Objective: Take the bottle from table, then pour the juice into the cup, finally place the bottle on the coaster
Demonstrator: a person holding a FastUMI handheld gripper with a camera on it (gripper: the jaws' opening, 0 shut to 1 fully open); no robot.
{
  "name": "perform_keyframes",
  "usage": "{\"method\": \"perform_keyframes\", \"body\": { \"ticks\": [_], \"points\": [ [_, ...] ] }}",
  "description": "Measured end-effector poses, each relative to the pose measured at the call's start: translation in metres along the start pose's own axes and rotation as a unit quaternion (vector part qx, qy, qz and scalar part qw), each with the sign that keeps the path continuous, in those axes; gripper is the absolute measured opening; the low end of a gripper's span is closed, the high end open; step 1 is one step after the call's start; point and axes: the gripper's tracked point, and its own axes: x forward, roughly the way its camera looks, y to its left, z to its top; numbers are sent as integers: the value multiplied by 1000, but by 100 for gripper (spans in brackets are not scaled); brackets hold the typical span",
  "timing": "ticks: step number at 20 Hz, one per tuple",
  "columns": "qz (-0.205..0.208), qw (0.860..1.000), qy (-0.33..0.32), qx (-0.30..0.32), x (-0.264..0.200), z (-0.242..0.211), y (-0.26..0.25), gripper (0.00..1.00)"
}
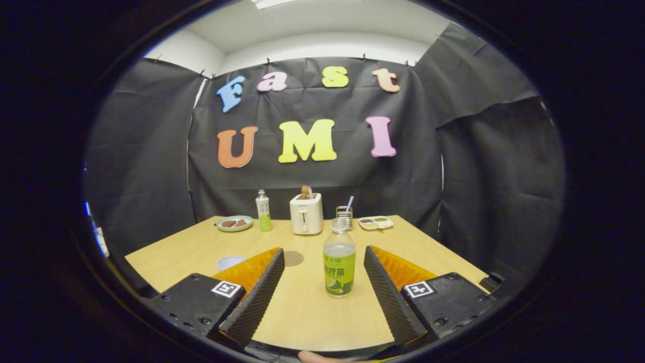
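Note:
A clear juice bottle (339, 262) with a green label stands upright on the wooden table (312, 307), between my two fingers and nearer the right one. My gripper (324, 252) is open wide, and neither finger touches the bottle. A round brown coaster (293, 258) lies flat on the table just beyond the left fingertip. A small white cup (230, 262) sits to the left of the left finger, partly hidden by it.
At the table's far edge stand a second bottle (263, 210), a white toaster (306, 214) with bread in it, a plate of food (235, 223), a small metal rack (345, 215) and a divided dish (376, 222). Black cloth walls close the booth.

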Motion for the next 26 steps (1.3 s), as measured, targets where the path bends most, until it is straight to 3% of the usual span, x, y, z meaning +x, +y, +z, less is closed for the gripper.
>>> {"method": "perform_keyframes", "body": {
  "ticks": [9,14,21,26],
  "points": [
    [-16,999,6,-29,64,-19,-25,100],
    [-13,999,11,-40,95,-32,-29,100],
    [5,1000,21,-6,129,-47,-36,100],
    [6,999,28,-37,152,-49,-31,100]
  ]
}}
